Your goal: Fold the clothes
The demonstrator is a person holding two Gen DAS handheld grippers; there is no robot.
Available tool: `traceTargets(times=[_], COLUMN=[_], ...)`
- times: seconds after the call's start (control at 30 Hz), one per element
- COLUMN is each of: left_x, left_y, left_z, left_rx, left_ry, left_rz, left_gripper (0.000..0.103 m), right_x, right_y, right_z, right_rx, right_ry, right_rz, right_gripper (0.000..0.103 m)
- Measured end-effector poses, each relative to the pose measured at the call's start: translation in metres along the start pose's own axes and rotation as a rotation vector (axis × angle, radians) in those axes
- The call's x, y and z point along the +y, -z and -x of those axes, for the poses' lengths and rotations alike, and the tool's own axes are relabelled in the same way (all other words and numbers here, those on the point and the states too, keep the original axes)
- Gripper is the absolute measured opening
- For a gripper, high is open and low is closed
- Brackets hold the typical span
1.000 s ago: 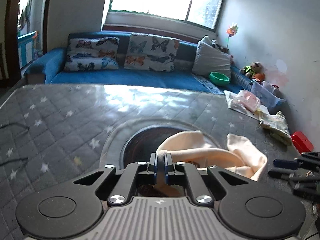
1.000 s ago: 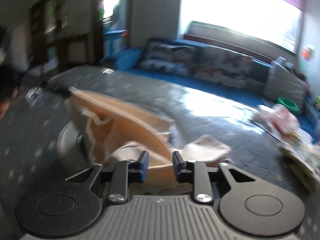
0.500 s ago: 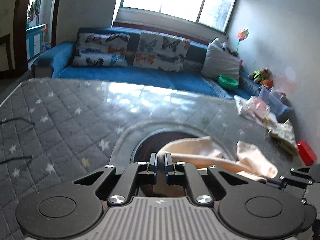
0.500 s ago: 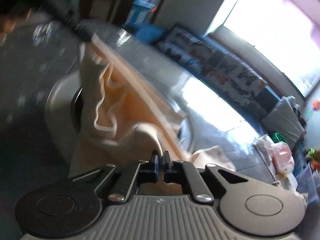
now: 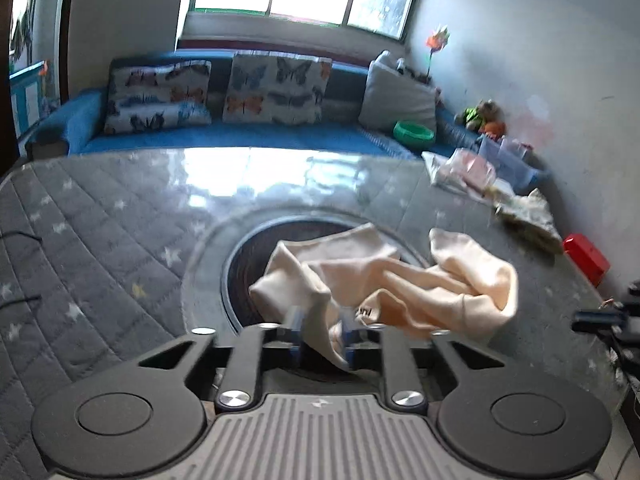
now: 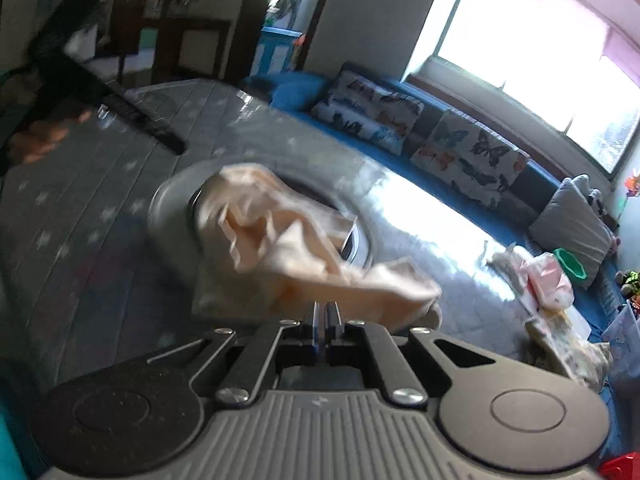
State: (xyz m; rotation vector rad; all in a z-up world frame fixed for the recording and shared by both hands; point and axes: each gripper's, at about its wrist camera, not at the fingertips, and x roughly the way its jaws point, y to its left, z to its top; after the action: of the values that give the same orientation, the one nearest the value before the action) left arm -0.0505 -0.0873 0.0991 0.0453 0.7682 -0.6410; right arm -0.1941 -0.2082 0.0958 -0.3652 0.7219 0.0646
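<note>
A cream garment [image 5: 384,280] lies crumpled over the round dark recess [image 5: 244,276] in the middle of the grey star-quilted table [image 5: 100,240]. My left gripper [image 5: 320,334] is open at the garment's near edge, and a fold of the cloth hangs loosely between its parted fingers. In the right wrist view the garment [image 6: 296,256] is bunched and blurred just ahead of my right gripper [image 6: 324,320], which is shut on the cloth's near edge. The right gripper's dark tip [image 5: 600,316] shows at the left view's right edge.
A blue sofa [image 5: 224,136] with butterfly cushions runs behind the table under a window. Bags and folded cloth [image 5: 464,168] sit at the table's far right corner, and a red box [image 5: 586,256] by the wall. A blurred dark gripper and a hand [image 6: 40,140] are at the left.
My left fingers have parted from shut, letting the cloth go slack. The right gripper closed on the garment a second ago and stays shut. The garment has sunk lower and bunched up.
</note>
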Motion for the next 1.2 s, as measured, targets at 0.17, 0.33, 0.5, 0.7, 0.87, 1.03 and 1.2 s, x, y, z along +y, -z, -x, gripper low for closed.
traceTargets(times=[0.17, 0.33, 0.5, 0.7, 0.87, 1.03, 1.2], left_x=[-0.007, -0.008, -0.009, 0.004, 0.016, 0.027, 0.028], left_y=[-0.007, -0.018, -0.023, -0.023, -0.035, -0.050, -0.049], left_z=[-0.030, -0.060, -0.090, -0.103, -0.082, -0.043, 0.003], left_rx=[0.027, 0.069, 0.130, 0.161, 0.099, 0.016, -0.042], left_ry=[-0.073, -0.103, -0.142, -0.129, -0.085, -0.035, 0.018], left_rz=[-0.004, 0.014, -0.009, 0.014, 0.070, 0.116, 0.114], left_gripper=[0.055, 0.068, 0.061, 0.013, 0.009, 0.009, 0.009], right_x=[0.011, 0.026, 0.047, 0.048, 0.031, 0.013, 0.001], right_y=[-0.002, -0.015, -0.015, -0.021, -0.040, -0.052, -0.048], right_z=[-0.015, -0.050, -0.089, -0.109, -0.094, -0.063, -0.018], right_rx=[-0.024, -0.027, 0.013, 0.038, -0.035, -0.125, -0.187], right_ry=[0.060, 0.063, 0.089, 0.074, 0.075, 0.087, 0.074], right_rz=[0.063, 0.197, 0.417, 0.437, 0.305, 0.189, 0.147], right_gripper=[0.035, 0.039, 0.037, 0.006, 0.004, 0.004, 0.004])
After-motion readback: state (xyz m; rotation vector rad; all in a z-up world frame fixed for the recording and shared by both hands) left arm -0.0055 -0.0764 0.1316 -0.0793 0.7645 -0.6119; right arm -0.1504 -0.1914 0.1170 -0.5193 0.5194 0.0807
